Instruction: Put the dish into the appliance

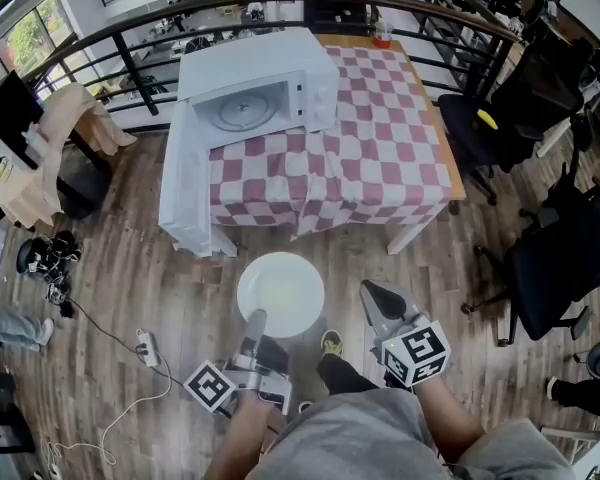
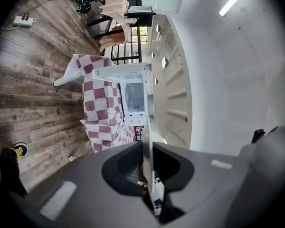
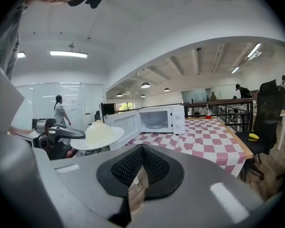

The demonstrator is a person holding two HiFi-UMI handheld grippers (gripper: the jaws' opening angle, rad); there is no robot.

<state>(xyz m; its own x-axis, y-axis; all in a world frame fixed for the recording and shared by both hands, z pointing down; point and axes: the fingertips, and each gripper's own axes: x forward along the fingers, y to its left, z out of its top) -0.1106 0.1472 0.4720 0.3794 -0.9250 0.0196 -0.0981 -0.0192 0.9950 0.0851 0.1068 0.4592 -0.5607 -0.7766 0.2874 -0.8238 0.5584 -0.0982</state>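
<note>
Carry under way: the left gripper clamps the white dish by its rim over the floor, well short of the open microwave, while the right gripper hangs closed and empty; next likely comes a level approach into the cavity.

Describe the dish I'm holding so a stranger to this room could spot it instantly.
Find the table with the checked cloth and open white microwave. In front of it, above the wooden floor, the left gripper pinches the dish by its rim. It is the only round white plate.
</note>
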